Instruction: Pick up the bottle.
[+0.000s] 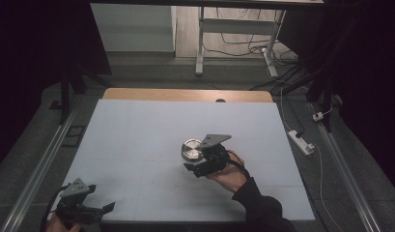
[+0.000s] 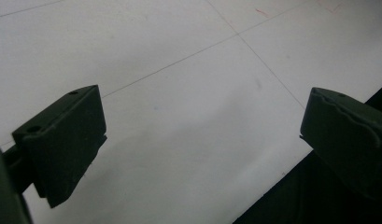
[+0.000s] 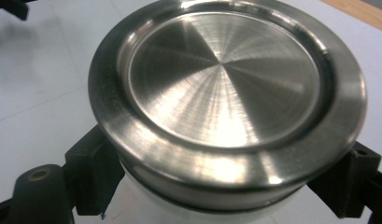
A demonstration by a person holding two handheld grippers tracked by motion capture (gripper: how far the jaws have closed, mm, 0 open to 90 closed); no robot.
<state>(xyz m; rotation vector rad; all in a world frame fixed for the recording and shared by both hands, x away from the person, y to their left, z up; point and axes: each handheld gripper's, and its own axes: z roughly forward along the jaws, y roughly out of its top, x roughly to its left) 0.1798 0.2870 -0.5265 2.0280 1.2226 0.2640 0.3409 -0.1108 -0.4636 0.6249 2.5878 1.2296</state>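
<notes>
A round container with a brushed steel lid (image 1: 191, 149) stands near the middle of the white table top (image 1: 137, 130). My right gripper (image 1: 194, 160) reaches it from the near right, held by a hand in a dark sleeve. In the right gripper view its two black jaws press on the pale body just under the lid's rim (image 3: 226, 93), one on each side, so the right gripper (image 3: 221, 189) is shut on the container. My left gripper (image 1: 102, 210) rests at the near left corner of the table. Its jaws stand wide apart over bare white surface (image 2: 202, 140), holding nothing.
A wooden strip (image 1: 185, 94) borders the table's far edge. Metal rails run along both sides on the floor. A white power strip (image 1: 301, 141) and loose cables lie to the right, and a white frame leg (image 1: 200, 48) stands beyond the table. Dark curtains close both sides.
</notes>
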